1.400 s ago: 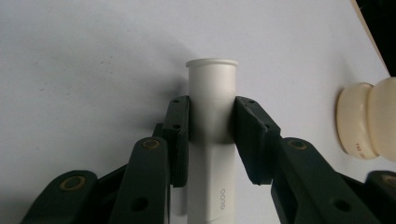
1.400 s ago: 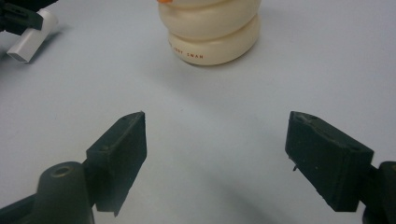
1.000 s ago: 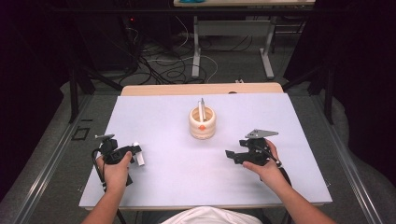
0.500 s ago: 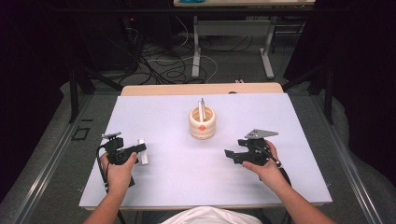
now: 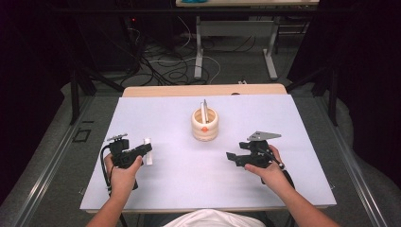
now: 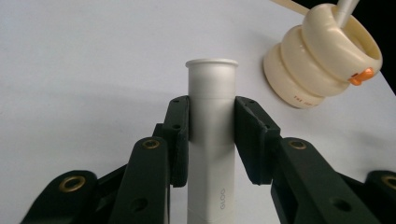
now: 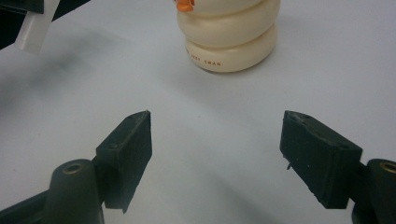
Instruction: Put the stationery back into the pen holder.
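A white tube with a flared cap end is clamped between the pads of my left gripper; in the high view the tube sticks out of that gripper at the left of the white table. A cream ribbed cup with an orange tab stands at the table's middle and holds a slim white stick. In the left gripper view the cup lies to the upper right. My right gripper is open over bare table, the cup ahead of it; it sits at the right.
Beyond the white table are a wooden strip, loose cables on the floor and the legs of another table. Metal rails run along both sides. Bare white surface lies between the two grippers.
My left gripper has shifted right and slightly toward me with the white tube in it. The right gripper has stayed in place.
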`<state>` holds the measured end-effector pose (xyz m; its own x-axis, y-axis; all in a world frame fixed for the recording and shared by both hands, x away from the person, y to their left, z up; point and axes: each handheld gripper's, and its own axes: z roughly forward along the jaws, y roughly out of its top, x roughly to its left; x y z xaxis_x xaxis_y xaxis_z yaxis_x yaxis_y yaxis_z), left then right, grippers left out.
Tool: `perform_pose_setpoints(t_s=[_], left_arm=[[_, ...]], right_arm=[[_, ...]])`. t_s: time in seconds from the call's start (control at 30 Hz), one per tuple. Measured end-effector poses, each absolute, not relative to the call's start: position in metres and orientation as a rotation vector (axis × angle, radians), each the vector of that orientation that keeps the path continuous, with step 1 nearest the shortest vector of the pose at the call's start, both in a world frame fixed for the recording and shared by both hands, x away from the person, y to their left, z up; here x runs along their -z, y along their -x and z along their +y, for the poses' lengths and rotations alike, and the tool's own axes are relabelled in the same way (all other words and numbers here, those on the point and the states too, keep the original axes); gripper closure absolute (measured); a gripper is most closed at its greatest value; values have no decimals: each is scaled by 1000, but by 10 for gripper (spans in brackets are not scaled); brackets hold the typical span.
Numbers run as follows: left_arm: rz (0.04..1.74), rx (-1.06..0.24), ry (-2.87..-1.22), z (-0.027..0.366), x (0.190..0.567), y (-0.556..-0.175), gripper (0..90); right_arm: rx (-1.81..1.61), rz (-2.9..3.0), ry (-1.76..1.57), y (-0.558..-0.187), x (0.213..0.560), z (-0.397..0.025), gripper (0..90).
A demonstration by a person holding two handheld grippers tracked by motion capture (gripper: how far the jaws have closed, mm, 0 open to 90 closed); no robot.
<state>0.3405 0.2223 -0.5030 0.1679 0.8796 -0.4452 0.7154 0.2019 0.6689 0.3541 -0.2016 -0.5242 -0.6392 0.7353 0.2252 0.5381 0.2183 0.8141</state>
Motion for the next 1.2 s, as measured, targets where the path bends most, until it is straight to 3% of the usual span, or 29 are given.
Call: perform_pose_setpoints(t_s=[0.37, 0.8, 1.2], left_arm=[[1469, -310, -1625, 203, 494, -331, 671], [1362, -303, -1637, 180, 485, -324, 671], [1206, -269, -1701, 133, 471, -322, 671]], right_arm=[[-1444, 2290, -1234, -354, 523, -200, 264], [-1535, 2309, -1252, -350, 518, -194, 274], [-1752, 2407, -1302, -342, 512, -179, 443]])
